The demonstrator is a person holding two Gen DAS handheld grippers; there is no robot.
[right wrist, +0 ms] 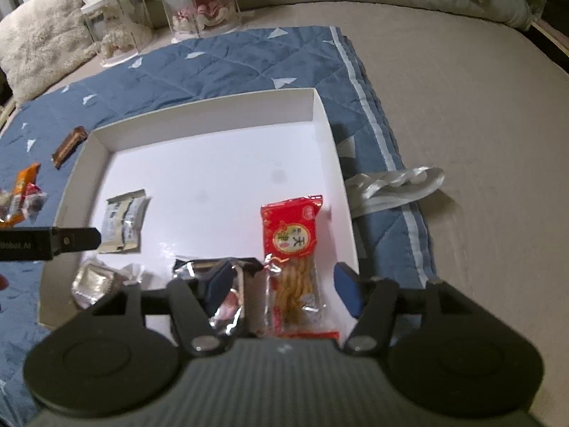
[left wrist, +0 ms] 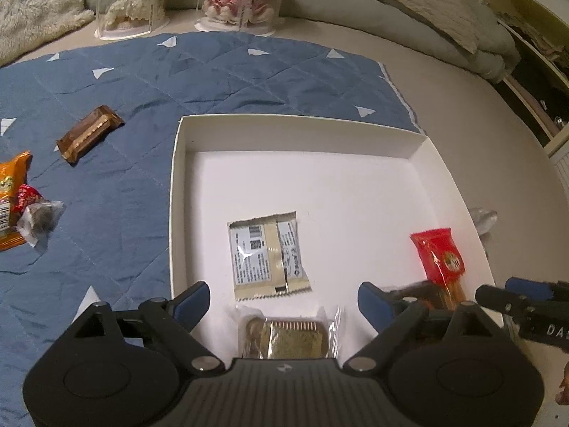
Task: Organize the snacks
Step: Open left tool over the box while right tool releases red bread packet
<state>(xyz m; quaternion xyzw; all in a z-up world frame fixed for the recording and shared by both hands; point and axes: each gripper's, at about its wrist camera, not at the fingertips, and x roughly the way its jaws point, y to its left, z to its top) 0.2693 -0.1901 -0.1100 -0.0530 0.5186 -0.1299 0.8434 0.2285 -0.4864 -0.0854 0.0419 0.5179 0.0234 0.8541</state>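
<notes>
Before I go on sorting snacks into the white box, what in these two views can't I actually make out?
- Silver foil packet: right wrist view, right tool's finger covers its middle; label unreadable.
- Clear-wrapped biscuit: left wrist view, near end hidden by the left tool's body.
- Orange bag: left wrist view, cut off by the frame edge.
- Cream packet: print too small.

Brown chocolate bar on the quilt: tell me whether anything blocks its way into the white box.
Nothing visible does. The brown chocolate bar lies alone on the blue quilt, left of the white box. Only bare quilt and the box's low left wall separate them; the floor inside is clear there.
</notes>
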